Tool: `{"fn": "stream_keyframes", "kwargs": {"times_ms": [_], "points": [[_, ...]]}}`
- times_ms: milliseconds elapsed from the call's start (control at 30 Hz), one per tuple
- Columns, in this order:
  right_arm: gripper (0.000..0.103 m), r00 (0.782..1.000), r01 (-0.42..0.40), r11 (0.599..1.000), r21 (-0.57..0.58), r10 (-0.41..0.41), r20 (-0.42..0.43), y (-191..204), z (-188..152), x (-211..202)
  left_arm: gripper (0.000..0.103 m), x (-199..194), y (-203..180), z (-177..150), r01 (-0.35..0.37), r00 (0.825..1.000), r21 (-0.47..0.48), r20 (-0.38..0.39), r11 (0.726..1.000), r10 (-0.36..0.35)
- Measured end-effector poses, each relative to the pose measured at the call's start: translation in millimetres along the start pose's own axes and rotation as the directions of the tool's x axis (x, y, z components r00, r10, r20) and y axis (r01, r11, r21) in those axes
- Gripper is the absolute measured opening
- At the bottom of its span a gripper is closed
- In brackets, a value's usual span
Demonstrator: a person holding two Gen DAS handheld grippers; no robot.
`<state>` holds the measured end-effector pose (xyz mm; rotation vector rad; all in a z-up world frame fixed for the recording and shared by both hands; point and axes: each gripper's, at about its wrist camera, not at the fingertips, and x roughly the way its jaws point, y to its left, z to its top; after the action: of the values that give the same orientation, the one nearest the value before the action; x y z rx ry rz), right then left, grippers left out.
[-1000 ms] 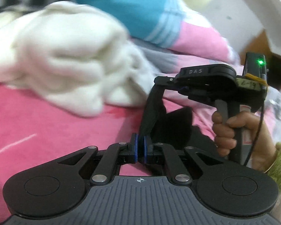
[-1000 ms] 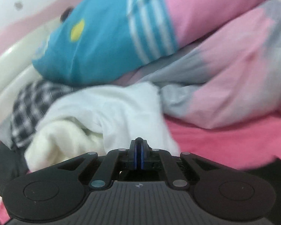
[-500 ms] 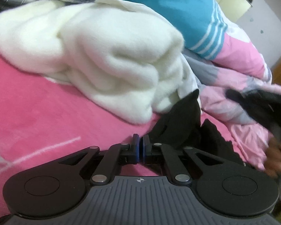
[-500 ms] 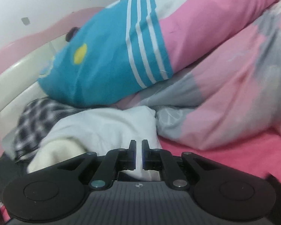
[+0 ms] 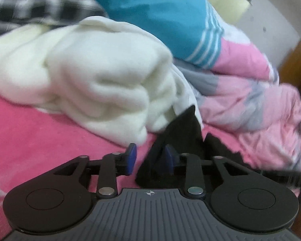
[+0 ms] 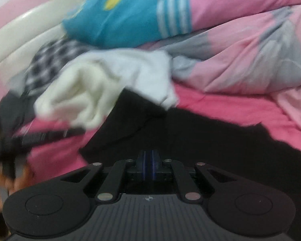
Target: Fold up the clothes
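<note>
A black garment (image 6: pixel 190 140) lies spread on the pink bedsheet (image 6: pixel 220 106), just ahead of my right gripper (image 6: pixel 148 160), whose jaws are shut with only a dark slit between the pads. In the left wrist view a peaked corner of the black garment (image 5: pixel 180 128) stands up between the jaws of my left gripper (image 5: pixel 149 158). Those jaws are opening. The cloth leans on the right pad and the left pad is clear of it. A bundle of cream fleece clothing (image 5: pixel 90 80) lies right behind the black corner.
A blue striped pillow (image 5: pixel 160 16) and a pink and grey quilt (image 5: pixel 251 104) fill the back and right. A checked black and white garment (image 5: pixel 30 6) lies at the far left. A person's hand (image 6: pixel 1 182) shows blurred at the left edge of the right wrist view.
My left gripper's jaws have come apart and let go of the black corner. My right gripper has swung over, so the black garment now lies in front of it.
</note>
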<state>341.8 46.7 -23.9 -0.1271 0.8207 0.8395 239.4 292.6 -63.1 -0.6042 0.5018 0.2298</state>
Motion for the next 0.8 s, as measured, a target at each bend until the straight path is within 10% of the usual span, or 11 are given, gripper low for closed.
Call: {"fn": "stream_keyframes", "kwargs": {"times_ms": [233, 467, 800], "points": [[0.019, 0.998, -0.054, 0.992, 0.115, 0.051, 0.030, 2, 34, 34, 0.032, -2, 3, -2, -0.055, 0.998, -0.016, 0.016, 0.998, 0.056], [0.019, 0.983, -0.184, 0.982, 0.033, 0.184, 0.002, 58, 37, 87, 0.032, -27, 42, 7, -0.180, 0.962, -0.252, 0.156, 0.951, 0.224], [0.015, 0.994, 0.085, 0.996, 0.018, -0.086, 0.063, 79, 105, 186, 0.032, -30, 65, 13, -0.169, 0.961, -0.330, 0.153, 0.929, 0.229]]}}
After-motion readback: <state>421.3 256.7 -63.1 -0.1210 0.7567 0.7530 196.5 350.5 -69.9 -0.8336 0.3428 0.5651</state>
